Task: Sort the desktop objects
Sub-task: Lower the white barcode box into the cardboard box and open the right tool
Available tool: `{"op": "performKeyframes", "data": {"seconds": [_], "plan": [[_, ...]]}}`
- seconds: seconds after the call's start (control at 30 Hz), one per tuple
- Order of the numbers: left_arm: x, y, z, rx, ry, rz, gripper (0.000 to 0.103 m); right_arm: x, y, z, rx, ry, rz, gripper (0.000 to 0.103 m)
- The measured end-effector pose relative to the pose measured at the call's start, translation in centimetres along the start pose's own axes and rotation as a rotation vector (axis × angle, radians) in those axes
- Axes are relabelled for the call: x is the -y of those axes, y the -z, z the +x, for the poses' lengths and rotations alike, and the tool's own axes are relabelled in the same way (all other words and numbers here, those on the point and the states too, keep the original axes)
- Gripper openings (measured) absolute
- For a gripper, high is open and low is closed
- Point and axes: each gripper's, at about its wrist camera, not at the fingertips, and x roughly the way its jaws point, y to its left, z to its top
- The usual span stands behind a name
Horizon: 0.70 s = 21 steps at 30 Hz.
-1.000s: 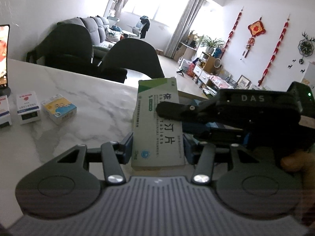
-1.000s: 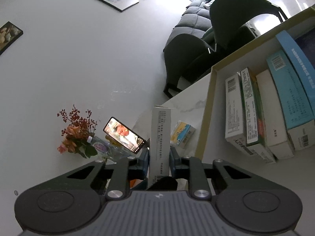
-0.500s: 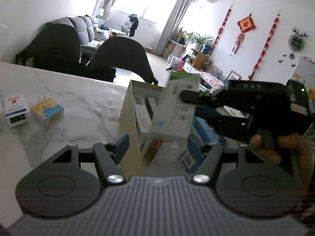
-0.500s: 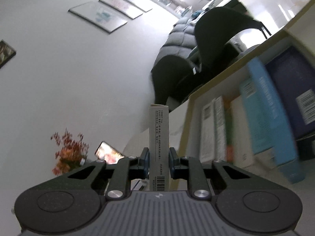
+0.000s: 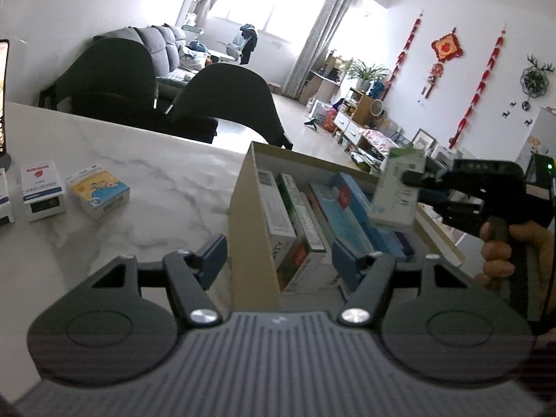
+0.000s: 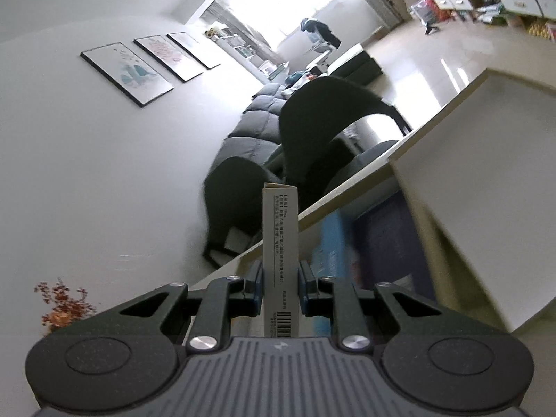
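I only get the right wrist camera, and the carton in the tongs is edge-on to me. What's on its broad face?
Observer: The left wrist view shows the carton is white with a green band on top.
Operator: Where is it hanging?
Observer: The right tongs hold it over the far side of an open cardboard box.
Operator: Anything waiting outside the box?
Observer: Yes, a yellow-and-blue packet and a white packet with a red mark sit on the marble table.
Operator: And the other tongs?
Observer: The left tongs are open, gripping nothing.
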Motion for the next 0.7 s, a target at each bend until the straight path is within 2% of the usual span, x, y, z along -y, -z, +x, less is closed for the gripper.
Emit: {"op": "performKeyframes", "data": {"seconds": [0.3,0.4,0.47,0.7], "plan": [[-1.7,0.5,-0.8,-0.008,-0.049,-0.052,0.069,2.2,-2.3,0.0,0.004,0.08,-0.047,0.022],[-2.4,0.7,-0.7,-0.016,-0.061,-0.085,0.069,2.7,-2.6,0.5,-0.027,0.103,-0.078,0.022],[-2.7,0.8,-0.6,-0.023,-0.069,-0.101,0.069,2.9,-2.6,1.3,-0.058,0.106,-0.085,0.022],[-2.5,0.9,-0.7,-0.031,-0.079,-0.094,0.069,3.7,-3.0,3.7,-0.122,0.031,-0.032,0.022]]}}
